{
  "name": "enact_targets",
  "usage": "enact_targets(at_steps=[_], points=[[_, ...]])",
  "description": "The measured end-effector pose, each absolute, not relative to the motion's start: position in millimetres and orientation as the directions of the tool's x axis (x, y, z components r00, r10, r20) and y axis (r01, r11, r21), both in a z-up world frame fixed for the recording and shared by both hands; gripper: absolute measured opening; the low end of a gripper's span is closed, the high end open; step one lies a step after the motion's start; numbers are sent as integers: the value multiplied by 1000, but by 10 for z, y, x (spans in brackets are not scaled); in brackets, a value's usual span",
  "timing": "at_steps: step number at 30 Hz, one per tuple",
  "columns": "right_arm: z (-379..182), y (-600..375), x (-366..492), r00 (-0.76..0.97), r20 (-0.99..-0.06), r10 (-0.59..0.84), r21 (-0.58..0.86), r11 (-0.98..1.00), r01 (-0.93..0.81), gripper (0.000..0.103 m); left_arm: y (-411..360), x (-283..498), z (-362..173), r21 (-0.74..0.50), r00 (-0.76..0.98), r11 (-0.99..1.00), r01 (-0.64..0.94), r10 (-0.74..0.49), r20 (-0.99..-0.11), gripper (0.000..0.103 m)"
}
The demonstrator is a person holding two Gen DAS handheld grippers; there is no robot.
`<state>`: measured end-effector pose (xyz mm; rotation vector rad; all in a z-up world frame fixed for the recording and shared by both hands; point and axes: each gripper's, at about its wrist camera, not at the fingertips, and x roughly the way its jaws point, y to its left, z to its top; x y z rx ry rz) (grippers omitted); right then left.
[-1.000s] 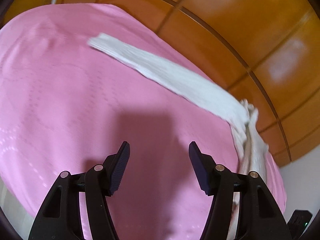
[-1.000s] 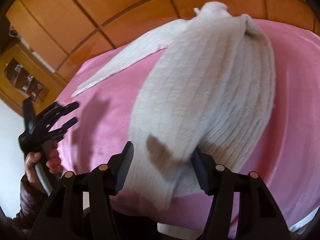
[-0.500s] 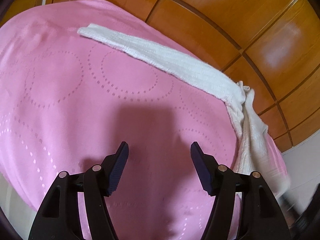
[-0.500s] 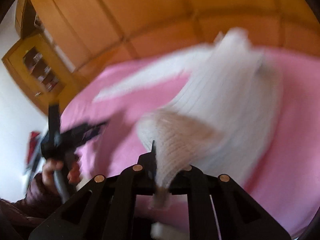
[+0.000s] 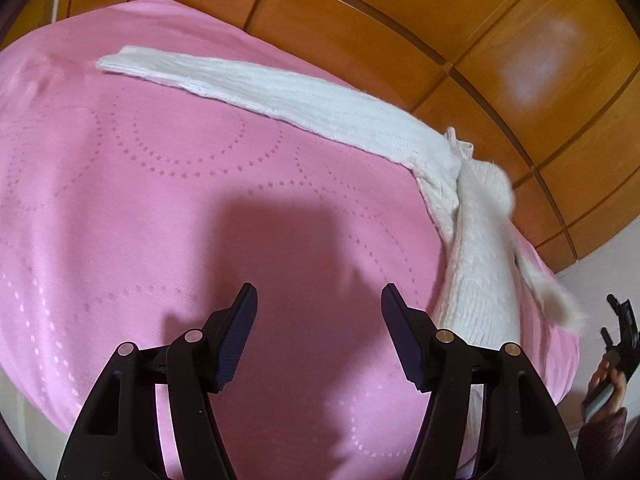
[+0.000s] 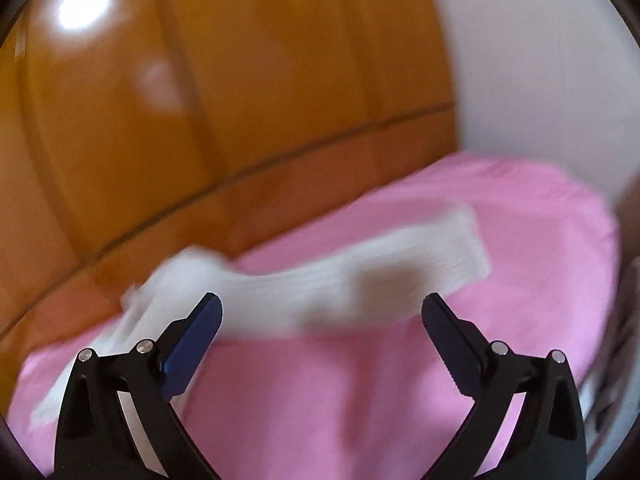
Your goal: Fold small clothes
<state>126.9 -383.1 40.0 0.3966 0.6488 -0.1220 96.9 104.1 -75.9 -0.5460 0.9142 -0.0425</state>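
A white knitted garment (image 5: 304, 100) lies on a pink cloth-covered surface (image 5: 160, 208). One long part stretches to the far left and the rest runs down the right side (image 5: 480, 264). My left gripper (image 5: 318, 312) is open and empty above the bare pink cloth, left of the garment. My right gripper (image 6: 320, 316) is open and empty. In the blurred right wrist view the garment (image 6: 360, 280) lies just beyond its fingertips, apart from them. The right gripper also shows at the right edge of the left wrist view (image 5: 620, 344), held in a hand.
Orange-brown wooden cabinet doors (image 5: 440, 20) stand right behind the pink surface. A pale wall (image 6: 540, 60) rises at the right. The pink cloth's edge drops off at the near left (image 5: 36, 408) and at the far right (image 6: 600, 240).
My right gripper was shut on the garment's end half a second ago. It has let go, opened wide and swung to the right. The garment has shifted on the cloth. My left gripper stayed open.
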Motion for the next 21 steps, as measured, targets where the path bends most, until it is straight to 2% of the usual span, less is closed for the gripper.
enact_targets(at_steps=[3, 5, 7, 9, 11, 16, 17, 18, 20, 21], points=[[29, -3304, 1116, 693, -635, 342, 512, 858, 46, 92, 1015, 991, -772, -465, 610, 866, -187, -269, -745, 63], [-194, -2963, 1050, 591, -632, 501, 609, 793, -22, 77, 1015, 987, -772, -470, 609, 863, -186, -274, -744, 63], [-446, -2552, 961, 470, -615, 633, 695, 717, -56, 70, 1019, 963, -772, -476, 609, 860, -184, -280, -742, 63], [-613, -2355, 926, 413, -623, 664, 711, 701, -55, 70, 1025, 934, -776, -479, 610, 858, -183, -284, -740, 63], [-765, -2272, 996, 399, -670, 626, 690, 723, 26, 70, 1042, 906, -784, -485, 609, 855, -184, -288, -739, 63], [-916, -2254, 1071, 421, -635, 648, 743, 661, 104, 69, 1062, 789, -760, -506, 619, 847, -163, -312, -721, 63], [-941, -2185, 1120, 421, -631, 651, 746, 657, 103, 61, 1051, 773, -772, -517, 613, 843, -147, -333, -717, 63], [-944, -2128, 1173, 410, -640, 651, 738, 668, 92, 42, 1032, 759, -780, -526, 607, 840, -131, -352, -713, 63], [-885, -2147, 1187, 392, -651, 650, 727, 683, 74, 18, 951, 735, -783, -535, 593, 840, -89, -386, -707, 63], [-760, -2098, 1255, 412, -636, 652, 730, 682, 48, 14, 888, 718, -774, -539, 580, 840, -55, -413, -703, 63]])
